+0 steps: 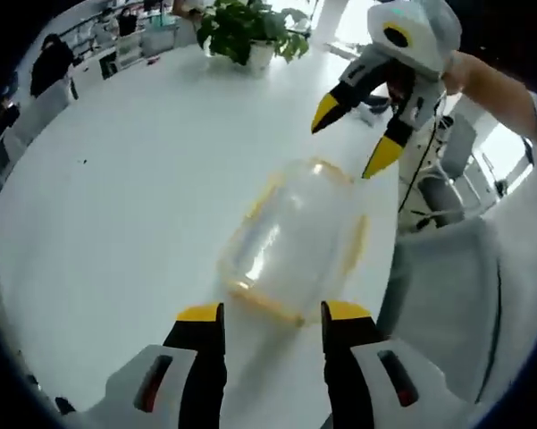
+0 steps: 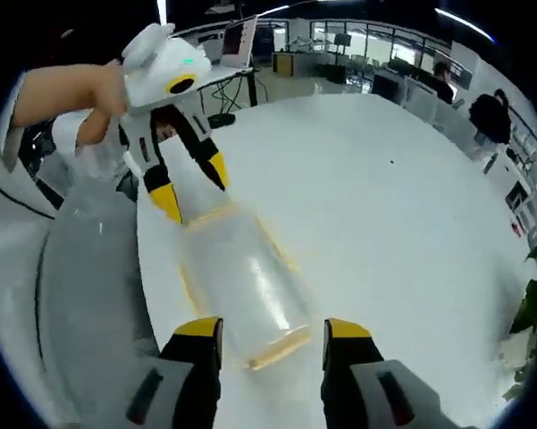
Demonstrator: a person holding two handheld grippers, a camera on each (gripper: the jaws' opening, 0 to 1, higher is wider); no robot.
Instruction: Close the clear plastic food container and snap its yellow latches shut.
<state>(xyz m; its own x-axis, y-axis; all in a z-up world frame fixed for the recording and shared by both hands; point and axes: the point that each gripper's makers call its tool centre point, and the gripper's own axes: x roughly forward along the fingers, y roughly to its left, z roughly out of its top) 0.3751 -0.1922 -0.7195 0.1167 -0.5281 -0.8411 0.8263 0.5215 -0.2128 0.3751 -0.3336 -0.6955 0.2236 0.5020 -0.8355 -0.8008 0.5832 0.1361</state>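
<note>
I am flanking the container [image 1: 295,241] with both grippers, left [image 1: 272,313] and right [image 2: 272,329], jaws gaping and empty; the blurred latches may skid aside if pressed off-centre.

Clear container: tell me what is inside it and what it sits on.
The container rests on the white table, between both open claws. Nothing distinct shows inside; blur and glare hide any small contents.

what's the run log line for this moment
container: on white table, lid down | left gripper: open at near end | right gripper: open at opposite end | latches: unclear
</note>
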